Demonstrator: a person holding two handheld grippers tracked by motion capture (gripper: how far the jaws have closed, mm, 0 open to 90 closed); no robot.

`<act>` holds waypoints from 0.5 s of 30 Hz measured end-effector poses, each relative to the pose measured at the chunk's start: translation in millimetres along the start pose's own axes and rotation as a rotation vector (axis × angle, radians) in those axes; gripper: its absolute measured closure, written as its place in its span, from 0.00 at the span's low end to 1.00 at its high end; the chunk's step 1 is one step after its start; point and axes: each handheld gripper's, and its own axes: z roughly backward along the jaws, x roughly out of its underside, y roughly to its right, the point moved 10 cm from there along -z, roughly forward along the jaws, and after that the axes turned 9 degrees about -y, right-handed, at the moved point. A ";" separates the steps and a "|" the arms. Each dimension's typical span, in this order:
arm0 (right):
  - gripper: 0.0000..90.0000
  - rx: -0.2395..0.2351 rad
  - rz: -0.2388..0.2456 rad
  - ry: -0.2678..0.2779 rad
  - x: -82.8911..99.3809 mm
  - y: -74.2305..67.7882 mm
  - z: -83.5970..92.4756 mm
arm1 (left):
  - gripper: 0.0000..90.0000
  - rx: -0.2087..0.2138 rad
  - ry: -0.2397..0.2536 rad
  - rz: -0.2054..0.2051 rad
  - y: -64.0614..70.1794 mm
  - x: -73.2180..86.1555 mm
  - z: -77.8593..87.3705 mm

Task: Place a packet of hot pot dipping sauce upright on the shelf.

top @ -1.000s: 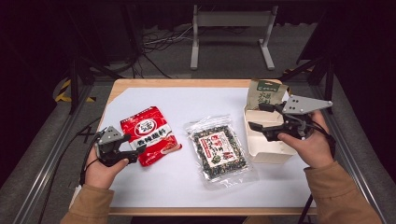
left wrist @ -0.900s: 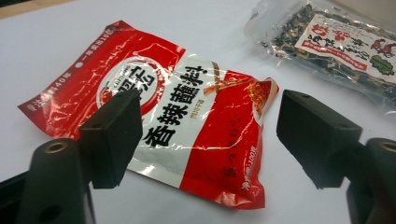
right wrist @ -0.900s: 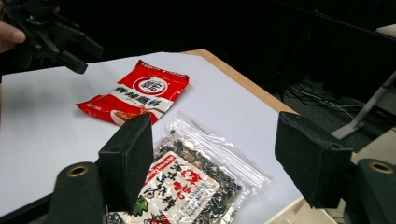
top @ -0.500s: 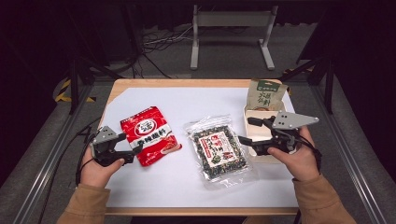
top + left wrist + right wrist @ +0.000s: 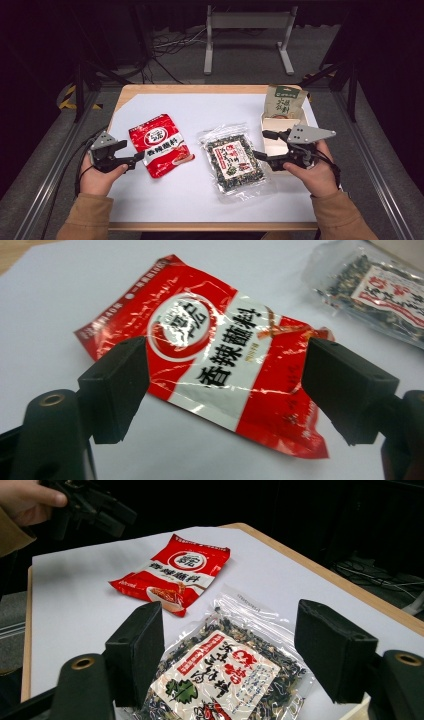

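Reaching in, both wide-open claws (image 5: pixel 131 159) (image 5: pixel 258 156) face their packets: left the red packet (image 5: pixel 220 365), right the seaweed bag (image 5: pixel 225 672); closing probably comes next.

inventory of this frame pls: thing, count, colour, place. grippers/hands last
red packet: 1, red with white label, flat on the white sheet, table's left half
clear packet: 1, clear with dark contents and red-white label, flat, centre-right
box: 1, pale, open-topped, right edge of table
green pouch: 1, green, upright at the box's far end
white sheet: 1, white, covers the tabletop
left gripper: 1, black, open, beside the red packet
right gripper: 1, black, open, at the clear packet's right edge
hands: 2, one on each gripper
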 end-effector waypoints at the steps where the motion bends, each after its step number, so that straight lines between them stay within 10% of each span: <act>1: 0.32 0.000 0.001 -0.001 0.4 -0.4 -0.4 | 0.22 -0.008 0.000 0.004 -4.0 -0.9 -2.5; 15: 0.32 0.007 0.004 -0.025 10.7 -6.7 -1.1 | 0.23 -0.053 0.041 0.109 -48.7 -13.6 -38.8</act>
